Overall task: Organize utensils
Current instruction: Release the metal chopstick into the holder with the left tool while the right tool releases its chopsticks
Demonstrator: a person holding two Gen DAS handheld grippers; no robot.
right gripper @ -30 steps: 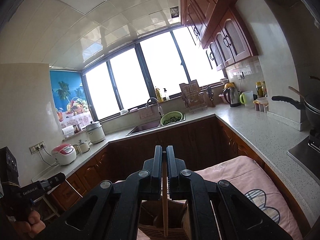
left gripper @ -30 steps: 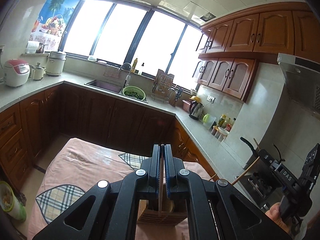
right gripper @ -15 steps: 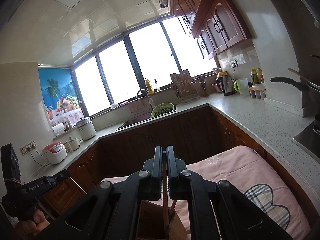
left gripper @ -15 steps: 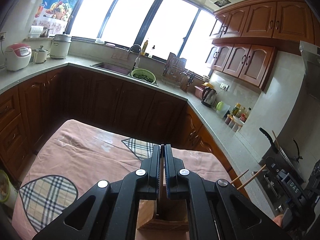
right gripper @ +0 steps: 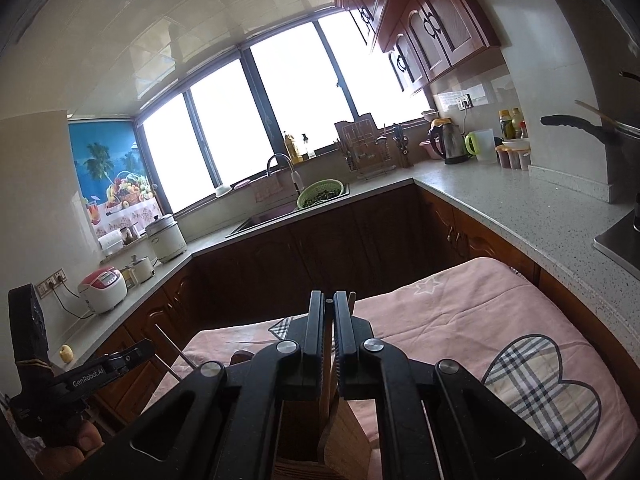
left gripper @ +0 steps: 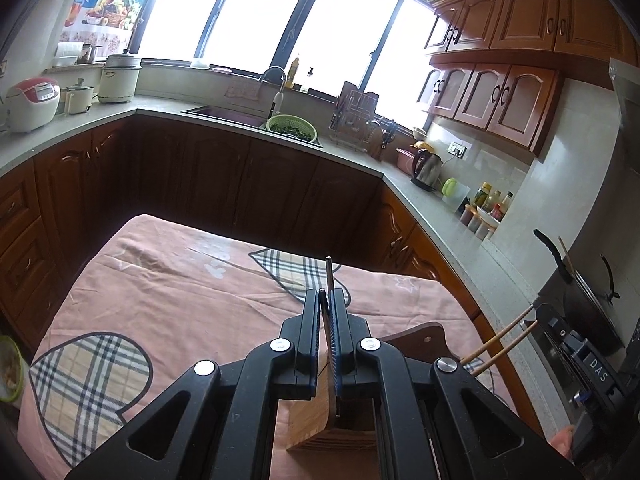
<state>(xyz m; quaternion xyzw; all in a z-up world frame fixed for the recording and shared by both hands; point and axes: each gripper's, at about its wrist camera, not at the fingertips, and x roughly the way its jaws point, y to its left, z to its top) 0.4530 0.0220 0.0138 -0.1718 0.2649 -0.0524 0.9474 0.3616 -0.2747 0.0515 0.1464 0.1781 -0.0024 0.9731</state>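
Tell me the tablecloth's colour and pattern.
Pink tablecloth with plaid heart patches; left wrist view shows it best.

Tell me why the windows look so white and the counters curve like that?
Left wrist view: the windows are blown out to pure white by daylight, and the fisheye lens bends the counter and darkens the corners. Right wrist view: the same white glare in the windows, and the black tongs up close look dark against it.
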